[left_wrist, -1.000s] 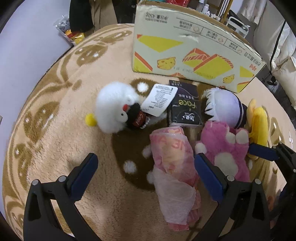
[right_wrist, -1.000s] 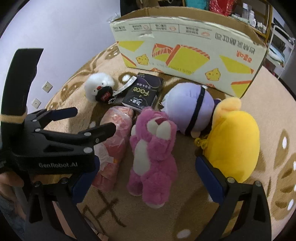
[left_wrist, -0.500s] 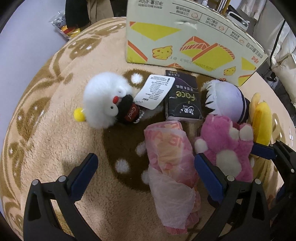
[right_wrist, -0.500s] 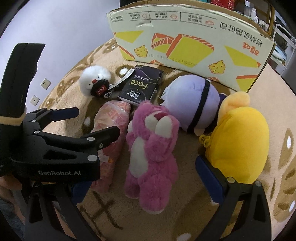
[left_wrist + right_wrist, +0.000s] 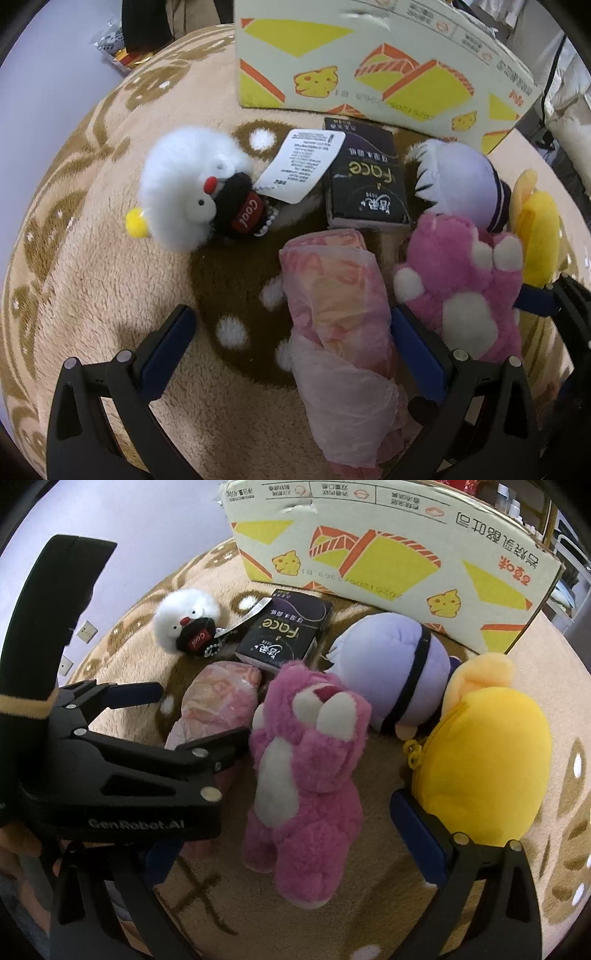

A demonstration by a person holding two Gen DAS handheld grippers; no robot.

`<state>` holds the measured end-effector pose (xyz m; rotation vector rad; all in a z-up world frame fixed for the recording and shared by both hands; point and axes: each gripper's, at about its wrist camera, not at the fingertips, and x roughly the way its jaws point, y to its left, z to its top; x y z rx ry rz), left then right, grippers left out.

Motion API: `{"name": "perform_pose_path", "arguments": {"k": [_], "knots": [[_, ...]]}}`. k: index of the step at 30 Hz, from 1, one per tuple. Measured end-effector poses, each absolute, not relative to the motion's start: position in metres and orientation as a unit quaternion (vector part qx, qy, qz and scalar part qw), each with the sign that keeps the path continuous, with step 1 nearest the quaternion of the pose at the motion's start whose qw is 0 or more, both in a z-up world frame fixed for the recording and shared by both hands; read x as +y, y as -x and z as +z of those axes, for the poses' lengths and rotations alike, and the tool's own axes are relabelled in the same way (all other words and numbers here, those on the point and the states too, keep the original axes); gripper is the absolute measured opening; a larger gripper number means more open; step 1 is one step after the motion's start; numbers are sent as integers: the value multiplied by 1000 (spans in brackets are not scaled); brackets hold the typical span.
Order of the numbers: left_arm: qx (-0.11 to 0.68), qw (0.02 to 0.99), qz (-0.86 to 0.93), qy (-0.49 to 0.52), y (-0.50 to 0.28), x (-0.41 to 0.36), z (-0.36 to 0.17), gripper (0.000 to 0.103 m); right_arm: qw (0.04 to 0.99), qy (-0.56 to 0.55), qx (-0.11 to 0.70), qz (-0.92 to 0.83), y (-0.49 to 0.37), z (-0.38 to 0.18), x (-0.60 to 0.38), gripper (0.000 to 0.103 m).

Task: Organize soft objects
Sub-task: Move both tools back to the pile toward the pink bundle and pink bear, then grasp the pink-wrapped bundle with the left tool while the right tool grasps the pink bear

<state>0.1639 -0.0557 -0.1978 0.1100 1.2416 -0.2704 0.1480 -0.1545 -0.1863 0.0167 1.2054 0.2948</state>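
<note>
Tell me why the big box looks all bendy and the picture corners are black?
In both wrist views a fisheye lens curves the straight edges of the cardboard box and leaves dark corners around the round image. In the left wrist view the white fluffy plush looks slightly soft, and the left gripper casts a faint shadow on the rug.

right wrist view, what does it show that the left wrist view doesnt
Only the right wrist view shows the wall sockets, the whole yellow plush and the left gripper from the side, jaws open. Only the left wrist view shows the snack packets beyond the rug. Both show the pink bear, white plush, pink bag, tissue pack, purple plush and cardboard box.
</note>
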Motion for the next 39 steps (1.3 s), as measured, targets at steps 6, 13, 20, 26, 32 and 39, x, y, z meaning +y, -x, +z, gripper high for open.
{"name": "perform_pose_path", "arguments": {"k": [6, 13, 20, 26, 32, 39], "knots": [[579, 804, -125, -55, -164, -58, -200, 103, 814, -7, 565, 136, -146, -186, -154, 103], [579, 804, -120, -58, -165, -63, -201, 103, 817, 13, 561, 132, -142, -185, -147, 90], [585, 802, -111, -51, -165, -56, -201, 103, 815, 10, 564, 133, -138, -186, -145, 83], [588, 801, -105, -50, -164, -53, -200, 101, 812, -6, 567, 138, -137, -185, -150, 83], [585, 804, -98, -41, -163, -42, -196, 86, 812, 2, 567, 138, -138, -184, -150, 61], [583, 807, -86, -34, -158, -30, -192, 64, 814, -11, 564, 135, -142, -182, -155, 54]]}}
